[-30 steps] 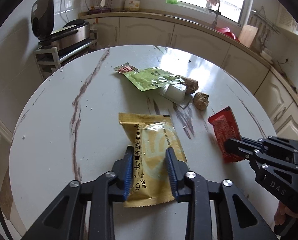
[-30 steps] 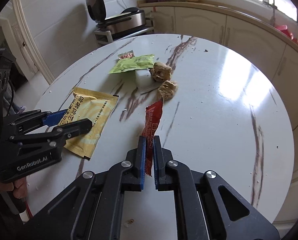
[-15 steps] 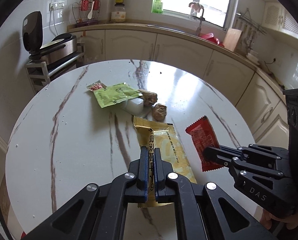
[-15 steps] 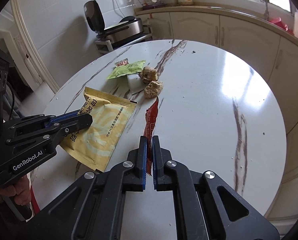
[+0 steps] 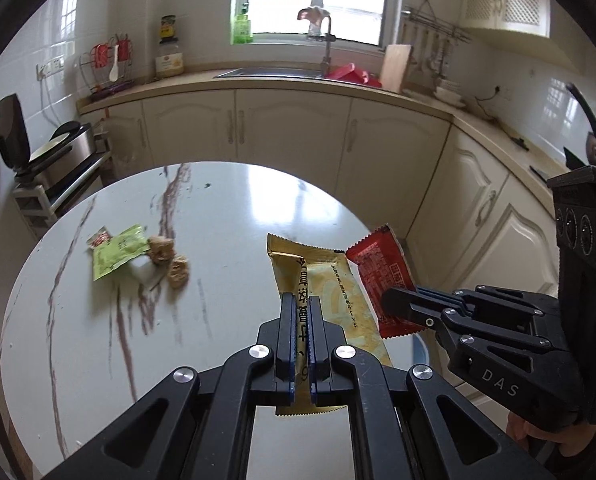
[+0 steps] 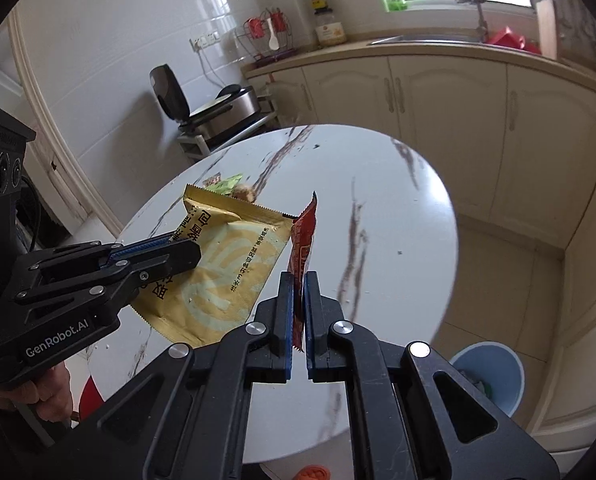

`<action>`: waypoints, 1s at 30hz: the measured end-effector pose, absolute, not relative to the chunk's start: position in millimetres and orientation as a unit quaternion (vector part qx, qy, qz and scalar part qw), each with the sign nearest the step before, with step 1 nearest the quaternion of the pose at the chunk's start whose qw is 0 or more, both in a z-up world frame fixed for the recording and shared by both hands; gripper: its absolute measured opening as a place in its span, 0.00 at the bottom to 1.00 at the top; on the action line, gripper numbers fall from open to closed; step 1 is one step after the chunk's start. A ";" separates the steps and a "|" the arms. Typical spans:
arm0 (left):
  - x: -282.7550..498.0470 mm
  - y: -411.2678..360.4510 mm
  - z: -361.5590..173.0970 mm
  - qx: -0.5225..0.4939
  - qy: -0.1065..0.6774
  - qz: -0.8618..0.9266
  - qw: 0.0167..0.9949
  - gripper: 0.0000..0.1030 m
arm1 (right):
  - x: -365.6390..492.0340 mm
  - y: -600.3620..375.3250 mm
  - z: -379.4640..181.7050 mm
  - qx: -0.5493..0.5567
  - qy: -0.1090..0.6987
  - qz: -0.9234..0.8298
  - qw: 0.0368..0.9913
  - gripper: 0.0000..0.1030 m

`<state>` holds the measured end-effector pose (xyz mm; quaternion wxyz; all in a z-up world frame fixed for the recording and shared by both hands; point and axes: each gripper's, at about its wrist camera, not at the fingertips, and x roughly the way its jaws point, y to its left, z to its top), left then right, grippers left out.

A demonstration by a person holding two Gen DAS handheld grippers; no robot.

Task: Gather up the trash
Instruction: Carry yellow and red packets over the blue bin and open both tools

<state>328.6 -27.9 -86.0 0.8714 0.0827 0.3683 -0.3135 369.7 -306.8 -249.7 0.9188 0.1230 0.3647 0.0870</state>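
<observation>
Right wrist view: bin (image 6: 493,376) sits low right of right gripper (image 6: 298,312) (pinching red wrapper (image 6: 303,236)); left gripper (image 6: 154,254) clamps yellow packet (image 6: 226,264).

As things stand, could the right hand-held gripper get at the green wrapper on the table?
Probably not yet: the right hand-held gripper is shut on the red wrapper, and the green wrapper lies farther across the table.

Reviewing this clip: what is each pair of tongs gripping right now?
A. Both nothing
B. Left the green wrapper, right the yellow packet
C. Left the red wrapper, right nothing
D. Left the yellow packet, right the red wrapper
D: the left tongs are shut on the yellow packet, and the right tongs on the red wrapper, both clear of the table.
</observation>
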 end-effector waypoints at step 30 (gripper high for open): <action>364.5 -431.2 -296.0 0.283 0.492 -0.418 0.710 0.03 | 307.9 -594.2 -452.0 0.277 0.480 -0.114 0.824 0.05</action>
